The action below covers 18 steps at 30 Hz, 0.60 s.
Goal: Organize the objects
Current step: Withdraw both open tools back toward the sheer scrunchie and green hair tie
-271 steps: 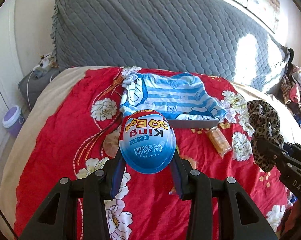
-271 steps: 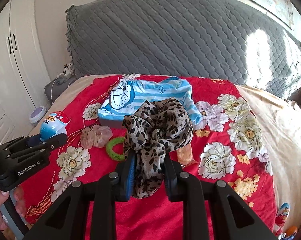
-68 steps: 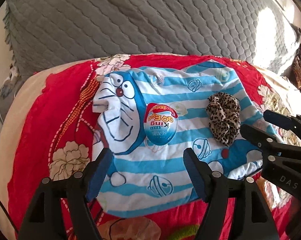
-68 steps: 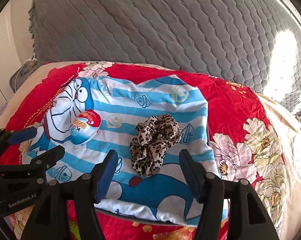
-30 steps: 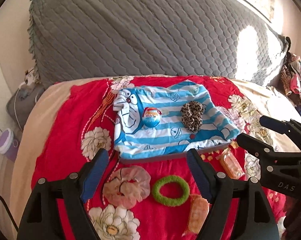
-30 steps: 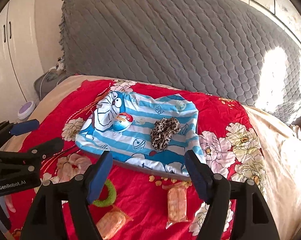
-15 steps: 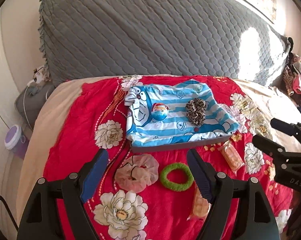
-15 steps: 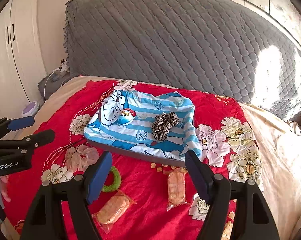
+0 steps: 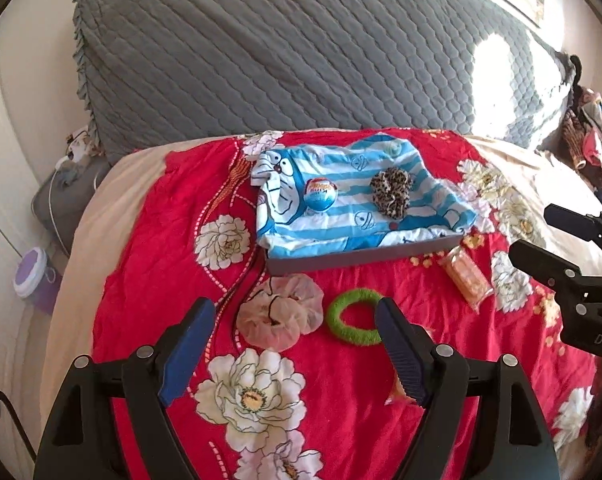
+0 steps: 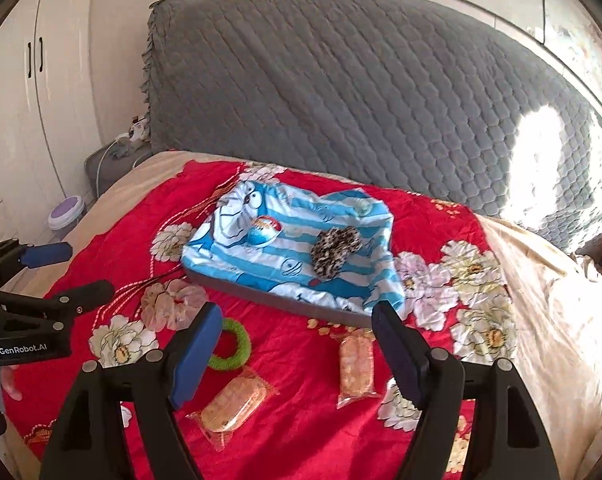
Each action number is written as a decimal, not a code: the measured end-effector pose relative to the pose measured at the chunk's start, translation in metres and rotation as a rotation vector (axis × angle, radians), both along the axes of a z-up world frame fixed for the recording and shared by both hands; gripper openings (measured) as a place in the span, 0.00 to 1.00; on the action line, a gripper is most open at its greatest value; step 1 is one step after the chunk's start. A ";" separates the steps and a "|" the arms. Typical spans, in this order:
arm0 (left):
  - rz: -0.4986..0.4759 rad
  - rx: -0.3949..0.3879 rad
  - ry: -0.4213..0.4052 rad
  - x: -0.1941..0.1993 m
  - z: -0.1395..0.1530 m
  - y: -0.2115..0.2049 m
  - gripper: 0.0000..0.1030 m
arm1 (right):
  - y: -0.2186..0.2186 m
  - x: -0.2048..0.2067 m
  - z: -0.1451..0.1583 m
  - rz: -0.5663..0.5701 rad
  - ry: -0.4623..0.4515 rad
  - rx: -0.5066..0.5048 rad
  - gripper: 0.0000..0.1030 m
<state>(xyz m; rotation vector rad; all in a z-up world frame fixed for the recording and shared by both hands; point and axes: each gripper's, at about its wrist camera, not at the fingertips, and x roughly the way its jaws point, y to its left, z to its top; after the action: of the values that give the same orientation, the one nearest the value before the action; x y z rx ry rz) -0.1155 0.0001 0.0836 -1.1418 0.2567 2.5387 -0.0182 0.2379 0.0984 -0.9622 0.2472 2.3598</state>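
A grey tray [image 9: 353, 258] [image 10: 269, 300] lined with a blue striped cartoon cloth lies on the red flowered bedspread. On the cloth rest a blue and red toy egg [image 9: 320, 194] [image 10: 263, 230] and a leopard scrunchie [image 9: 391, 192] [image 10: 335, 252]. In front of the tray lie a pink scrunchie [image 9: 279, 317] [image 10: 172, 304], a green ring scrunchie [image 9: 356, 316] [image 10: 232, 345] and two orange snack packets [image 10: 232, 406] [image 10: 356, 362]. My left gripper [image 9: 295, 347] stands open and empty above the pink and green scrunchies. My right gripper [image 10: 297, 354] is open and empty above the packets.
A grey quilted headboard cover [image 9: 301, 52] rises behind the bed. A purple-lidded bin [image 9: 33, 278] and a grey bag stand on the floor at the left. Clothes [image 9: 593, 136] pile at the far right. White wardrobe doors [image 10: 25, 80] stand at the left.
Both grippers have drawn back from the tray, so the tray looks smaller and farther. More of the bedspread in front, with the scrunchies and packets, has come into view.
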 end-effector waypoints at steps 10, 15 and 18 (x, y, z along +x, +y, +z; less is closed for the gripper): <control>0.011 -0.023 -0.050 -0.007 -0.028 -0.011 0.81 | -0.013 -0.015 -0.021 0.048 -0.037 -0.014 0.75; 0.007 -0.035 -0.070 -0.010 -0.040 -0.013 0.81 | -0.017 -0.023 -0.030 0.064 -0.056 -0.021 0.75; 0.000 -0.045 -0.075 -0.011 -0.047 -0.012 0.81 | -0.019 -0.028 -0.038 0.080 -0.073 -0.029 0.75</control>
<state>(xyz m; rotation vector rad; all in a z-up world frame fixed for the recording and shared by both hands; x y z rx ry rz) -0.1263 -0.0123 0.0361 -1.2503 0.2957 2.4958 -0.0465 0.2189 0.0602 -1.0882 0.2185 2.3940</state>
